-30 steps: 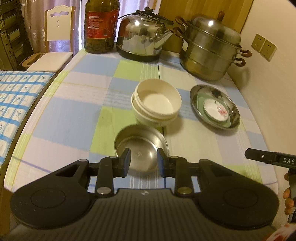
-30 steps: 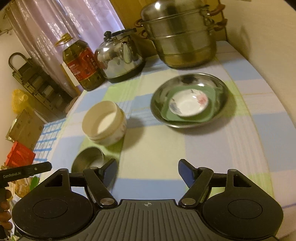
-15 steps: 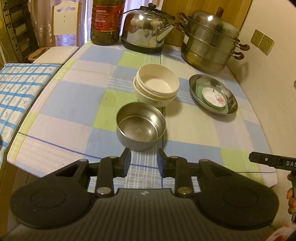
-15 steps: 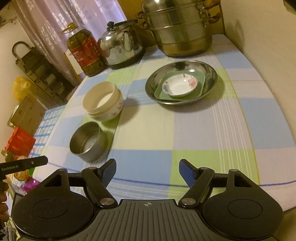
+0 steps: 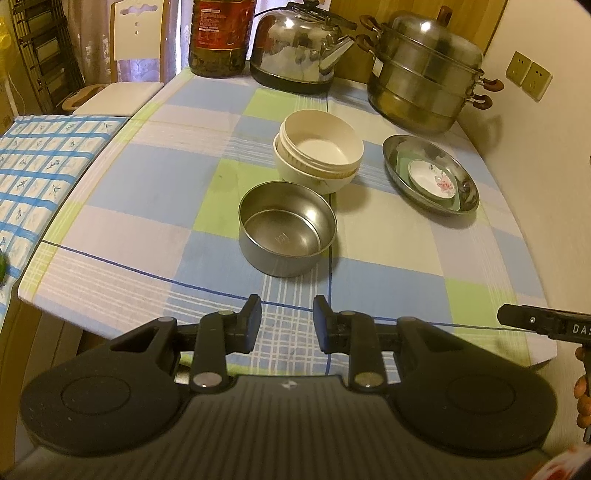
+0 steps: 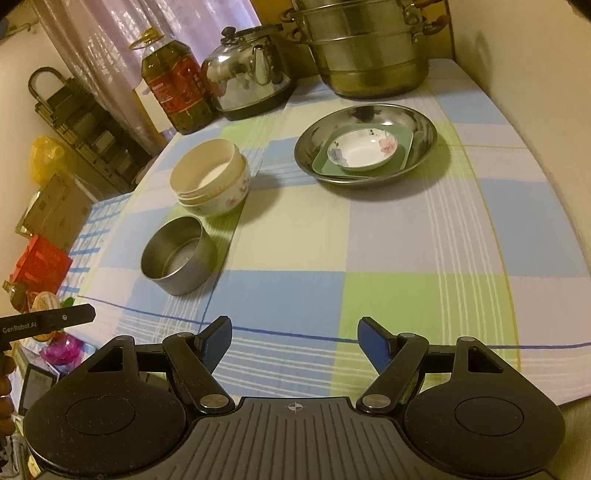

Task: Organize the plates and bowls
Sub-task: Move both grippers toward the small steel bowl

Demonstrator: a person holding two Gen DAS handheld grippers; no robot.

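Observation:
A steel bowl (image 5: 287, 236) (image 6: 178, 255) stands alone on the checked tablecloth. Behind it two cream bowls (image 5: 318, 157) (image 6: 210, 177) sit nested. To the right a steel plate (image 5: 430, 173) (image 6: 365, 142) holds a green square plate (image 6: 402, 142) with a small flowered white dish (image 5: 432, 181) (image 6: 362, 149) on top. My left gripper (image 5: 287, 325) is open and empty, held back over the table's front edge, short of the steel bowl. My right gripper (image 6: 294, 343) is wide open and empty over the front edge.
At the back stand an oil bottle (image 5: 221, 33) (image 6: 173, 85), a steel kettle (image 5: 299, 48) (image 6: 247, 74) and a stacked steamer pot (image 5: 424, 77) (image 6: 369, 48). A wall runs along the right side. A chair (image 5: 125, 74) and a blue-checked surface (image 5: 40, 166) lie left.
Both grippers have pulled back toward the front edge of the table and risen. The left gripper was right at the steel bowl; it is now well clear of it. No dish moved.

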